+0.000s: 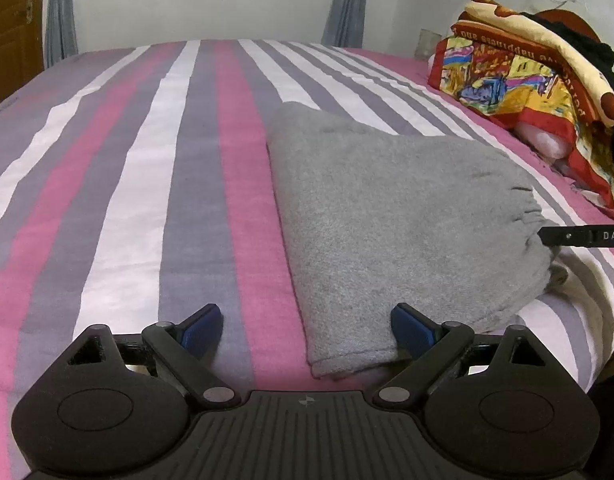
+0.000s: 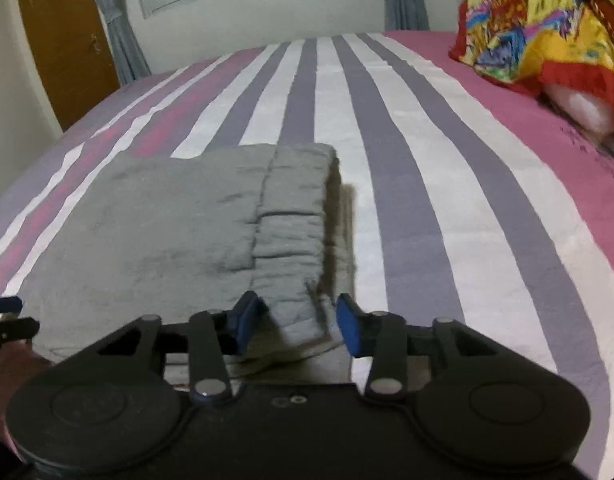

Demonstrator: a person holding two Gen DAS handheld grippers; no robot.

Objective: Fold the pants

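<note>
One pair of grey pants (image 1: pixel 387 216), folded, lies on the striped bed (image 1: pixel 147 160); its long axis runs away from the cameras. Left gripper (image 1: pixel 307 326): jaws wide, straddling the near corner, gripping nothing. Right gripper (image 2: pixel 299 322): jaws part open around the waistband (image 2: pixel 295 216) end, pads not pressing.

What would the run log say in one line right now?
pants: folded on bed | left tool: open at hem corner | right tool: open around waistband, not gripping
</note>
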